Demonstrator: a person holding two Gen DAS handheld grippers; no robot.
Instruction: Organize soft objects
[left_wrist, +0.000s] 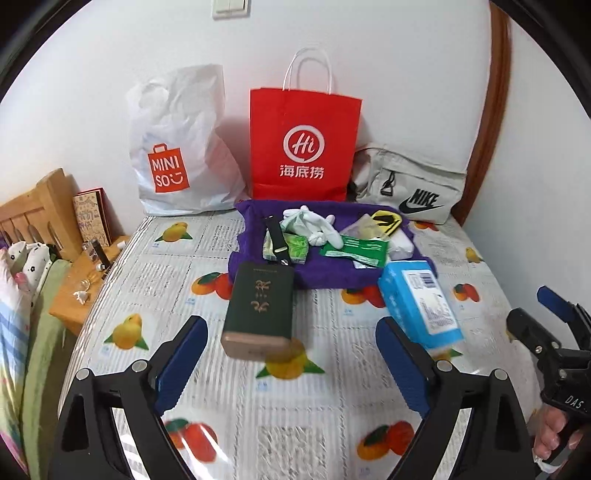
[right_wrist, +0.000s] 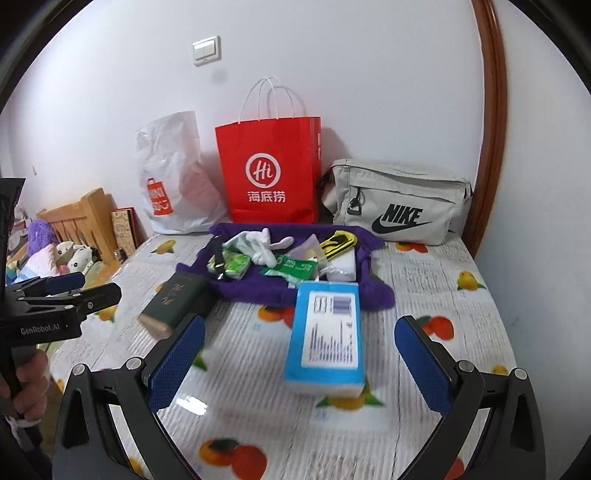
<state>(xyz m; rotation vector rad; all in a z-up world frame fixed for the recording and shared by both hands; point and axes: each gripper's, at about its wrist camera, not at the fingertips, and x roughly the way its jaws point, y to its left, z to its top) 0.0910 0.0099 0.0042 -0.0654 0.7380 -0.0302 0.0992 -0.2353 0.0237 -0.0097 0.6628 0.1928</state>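
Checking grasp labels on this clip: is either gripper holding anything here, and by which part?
Nothing is held. The left gripper and right gripper are both open, the dark green box and blue tissue pack lying free.

I see the blue tissue pack (right_wrist: 325, 336) lying flat on the fruit-print cover, just before the purple towel (right_wrist: 273, 286); the dark green box (left_wrist: 258, 306) lies beside it; white gloves (left_wrist: 314, 225) rest on the towel.

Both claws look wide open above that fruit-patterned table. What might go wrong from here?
The small items heaped on the purple cloth could spill or snag if one is grabbed carelessly. The blue tissue pack leans on the cloth's edge, so it may slide. The left gripper and right gripper hover close together and might bump.
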